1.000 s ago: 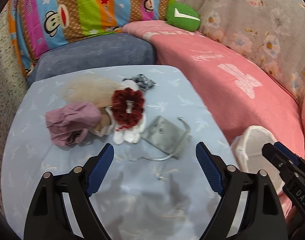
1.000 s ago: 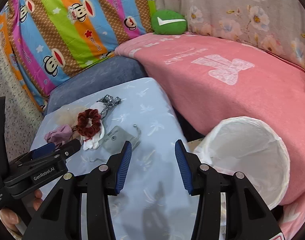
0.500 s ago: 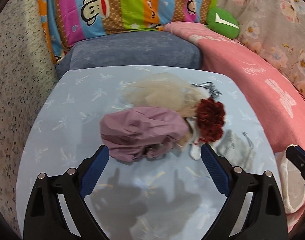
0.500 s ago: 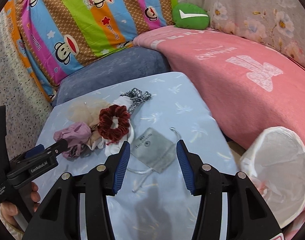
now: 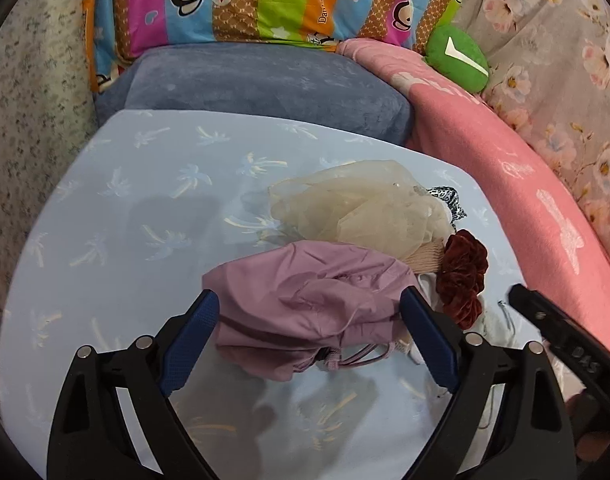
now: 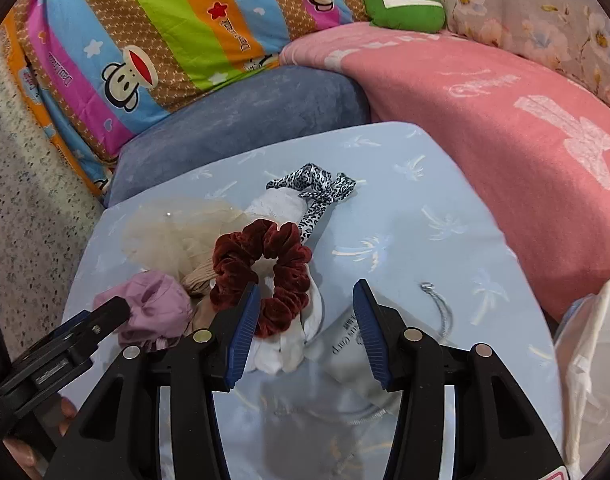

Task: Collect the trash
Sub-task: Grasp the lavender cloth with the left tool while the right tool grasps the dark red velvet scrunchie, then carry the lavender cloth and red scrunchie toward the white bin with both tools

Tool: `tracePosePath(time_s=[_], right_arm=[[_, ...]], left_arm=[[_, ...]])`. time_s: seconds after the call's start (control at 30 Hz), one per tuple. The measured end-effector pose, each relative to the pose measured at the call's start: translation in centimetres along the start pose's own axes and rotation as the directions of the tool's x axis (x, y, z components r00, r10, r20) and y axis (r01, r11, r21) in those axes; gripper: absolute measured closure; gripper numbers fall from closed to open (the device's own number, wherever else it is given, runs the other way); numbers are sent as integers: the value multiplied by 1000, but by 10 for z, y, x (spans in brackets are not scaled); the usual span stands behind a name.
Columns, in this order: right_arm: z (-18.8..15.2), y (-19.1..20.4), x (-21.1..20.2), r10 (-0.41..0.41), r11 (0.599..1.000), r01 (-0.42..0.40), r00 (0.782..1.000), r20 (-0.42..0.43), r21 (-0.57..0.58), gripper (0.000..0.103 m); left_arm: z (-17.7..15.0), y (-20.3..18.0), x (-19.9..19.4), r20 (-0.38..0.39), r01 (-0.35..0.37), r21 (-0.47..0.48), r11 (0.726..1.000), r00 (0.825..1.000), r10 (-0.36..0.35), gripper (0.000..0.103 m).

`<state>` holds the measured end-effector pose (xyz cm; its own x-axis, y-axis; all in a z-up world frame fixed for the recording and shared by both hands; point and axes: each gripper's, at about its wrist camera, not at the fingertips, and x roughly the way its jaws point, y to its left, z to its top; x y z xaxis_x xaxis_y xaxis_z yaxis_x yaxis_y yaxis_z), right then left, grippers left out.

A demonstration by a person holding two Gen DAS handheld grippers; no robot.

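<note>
Both views are evenly and brightly lit from above, and soft grey shadows of the left gripper (image 5: 309,328) and the right gripper (image 6: 307,322) are cast on the pale blue surface (image 5: 153,200) just ahead of the fingers. No glare is seen — colours are saturated and the centre of each picture is held sharp. Strong fisheye bending is shown towards the edges, where black corners close in, and slight softness is noted at the rim — nothing else is blurred.
</note>
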<state>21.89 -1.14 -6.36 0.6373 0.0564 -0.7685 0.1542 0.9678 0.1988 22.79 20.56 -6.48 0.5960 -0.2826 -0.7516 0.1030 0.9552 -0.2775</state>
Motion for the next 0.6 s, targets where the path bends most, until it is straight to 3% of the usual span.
tracePosePath(time_s=[0.13,0.2,0.27,0.33,0.4,0.6], right_arm=[[1,5,26,-2,1000,3,999,-39,5,55],[-1,5,35,-3,1000,3,998,-56,6,55],[-5,7,44,2,1000,-1,997,-76,3,60],[-9,8,49,10,1000,-10,996,-93,0,75],[-12,10,51,9,1000,-9,995,-97,-2,81],[-11,7,33,17,1000,-16,998,-62,19,88]], left_arm=[[-2,4,10,-45,49,-28,998,998,-50,39],[-5,6,13,-56,63,-34,997,996,-64,53],[-8,7,14,-68,73,-28,997,995,-75,66],[-10,7,14,-72,77,-23,997,994,-78,78],[-11,8,13,-71,78,-22,997,994,-79,92],[-8,3,-1,-49,91,-14,996,995,-92,98]])
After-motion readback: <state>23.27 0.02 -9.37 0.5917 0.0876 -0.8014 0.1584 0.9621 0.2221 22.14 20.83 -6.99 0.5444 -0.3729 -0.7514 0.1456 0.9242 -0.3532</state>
